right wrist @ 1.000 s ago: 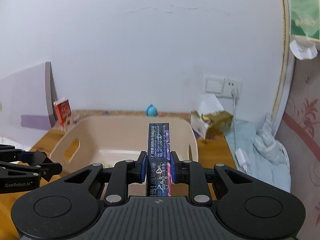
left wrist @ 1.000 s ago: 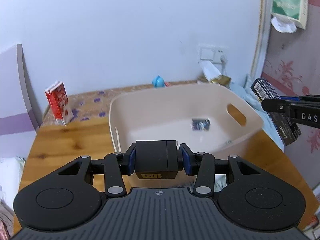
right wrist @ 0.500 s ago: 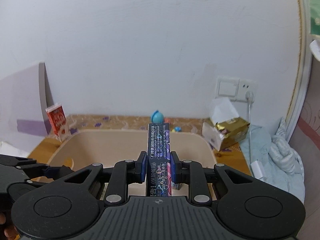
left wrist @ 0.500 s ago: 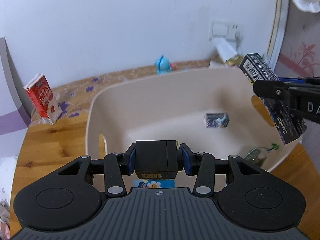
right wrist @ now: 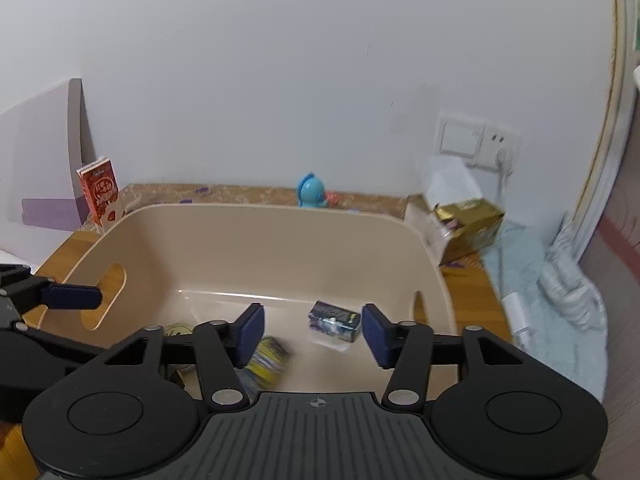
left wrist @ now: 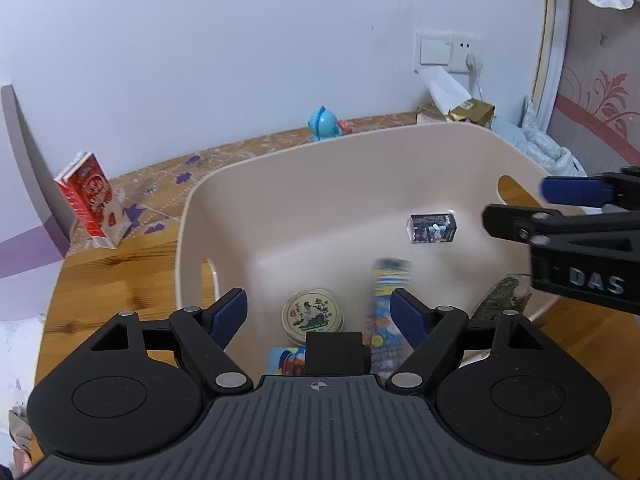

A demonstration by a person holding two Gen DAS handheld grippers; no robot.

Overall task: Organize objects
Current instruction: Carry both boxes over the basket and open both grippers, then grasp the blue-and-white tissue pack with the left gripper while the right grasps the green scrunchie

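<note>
A beige plastic bin (left wrist: 288,184) (right wrist: 224,232) stands on the wooden table. Both grippers hang over it. My left gripper (left wrist: 319,314) is open and empty; a black box (left wrist: 335,354) sits just below it in the bin. My right gripper (right wrist: 313,334) is open and empty; it shows in the left wrist view (left wrist: 516,210). A long dark box with yellow print (left wrist: 388,312) (right wrist: 266,362), blurred, lies in the bin. A small dark box (left wrist: 432,229) (right wrist: 334,320), a round tin (left wrist: 313,314) and a dark green packet (left wrist: 502,298) also lie inside.
A red carton (left wrist: 90,200) (right wrist: 101,191) stands at the table's back left. A blue toy figure (left wrist: 323,124) (right wrist: 310,192) stands by the wall. A gold box (right wrist: 468,224) and light blue cloth (right wrist: 552,296) lie to the right. A wall socket (left wrist: 448,54) is above.
Both grippers opened over the bin. The black box left my left gripper and the long dark box left my right gripper; both now lie in the bin.
</note>
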